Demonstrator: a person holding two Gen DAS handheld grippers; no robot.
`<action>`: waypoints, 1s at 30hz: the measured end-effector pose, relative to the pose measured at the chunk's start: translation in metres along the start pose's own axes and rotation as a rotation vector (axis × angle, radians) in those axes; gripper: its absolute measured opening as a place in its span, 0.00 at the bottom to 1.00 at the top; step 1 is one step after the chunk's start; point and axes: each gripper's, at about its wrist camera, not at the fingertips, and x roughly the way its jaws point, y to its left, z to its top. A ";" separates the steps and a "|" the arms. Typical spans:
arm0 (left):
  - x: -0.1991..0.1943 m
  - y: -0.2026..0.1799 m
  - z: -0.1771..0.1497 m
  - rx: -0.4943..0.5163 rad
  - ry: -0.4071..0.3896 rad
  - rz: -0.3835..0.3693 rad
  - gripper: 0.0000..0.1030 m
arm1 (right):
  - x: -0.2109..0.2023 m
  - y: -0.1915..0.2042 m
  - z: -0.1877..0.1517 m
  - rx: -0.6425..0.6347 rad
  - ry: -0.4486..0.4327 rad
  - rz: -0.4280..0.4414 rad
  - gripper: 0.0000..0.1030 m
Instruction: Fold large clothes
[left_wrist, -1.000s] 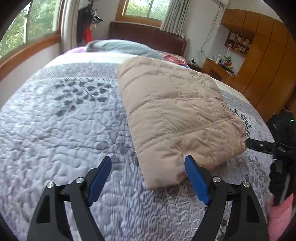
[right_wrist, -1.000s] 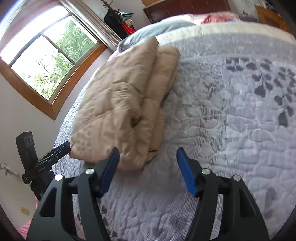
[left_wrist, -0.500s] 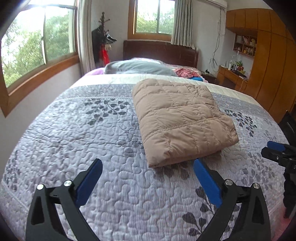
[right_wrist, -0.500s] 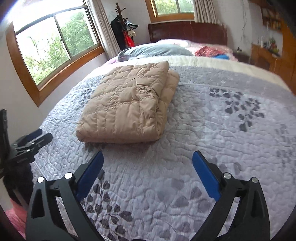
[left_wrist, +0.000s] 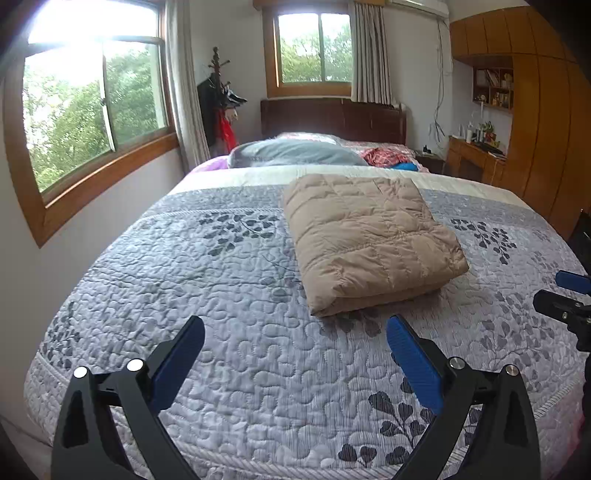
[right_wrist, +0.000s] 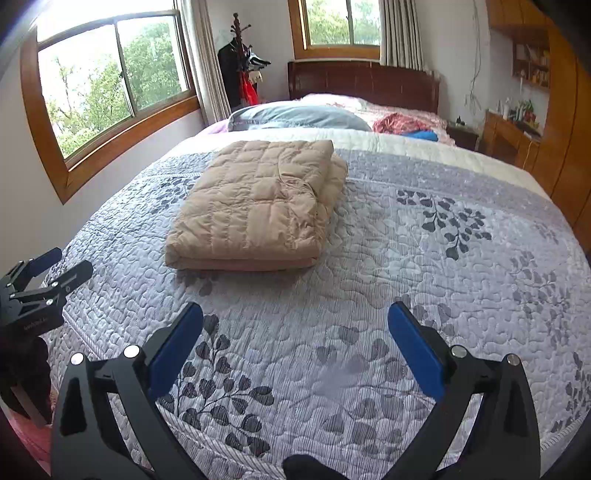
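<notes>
A tan quilted puffer garment (left_wrist: 369, 240) lies folded into a thick rectangle on the grey leaf-patterned bedspread (left_wrist: 221, 295); it also shows in the right wrist view (right_wrist: 258, 210). My left gripper (left_wrist: 295, 350) is open and empty, held above the foot of the bed, well short of the garment. My right gripper (right_wrist: 295, 343) is open and empty, also back from the garment near the foot of the bed. Each gripper shows at the edge of the other's view: the right one (left_wrist: 569, 299), the left one (right_wrist: 40, 277).
A grey pillow (left_wrist: 295, 153) and red and blue clothes (left_wrist: 388, 157) lie by the dark headboard (left_wrist: 332, 118). A coat stand (left_wrist: 221, 107) is in the corner. Wooden desk and wardrobe (left_wrist: 535, 147) line the right wall. Windows are on the left and back walls.
Both grippers have pulled back and up from the folded garment toward the foot of the bed and opened wider. The garment lies still.
</notes>
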 end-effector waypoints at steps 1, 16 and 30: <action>-0.002 0.001 -0.001 0.000 -0.004 0.001 0.96 | -0.004 0.002 -0.001 -0.005 -0.008 -0.007 0.97; -0.037 0.003 -0.017 0.002 -0.029 0.014 0.96 | -0.028 0.022 -0.017 -0.016 -0.020 0.007 0.97; -0.034 0.000 -0.022 0.003 -0.010 0.015 0.96 | -0.024 0.022 -0.027 -0.015 0.006 0.014 0.97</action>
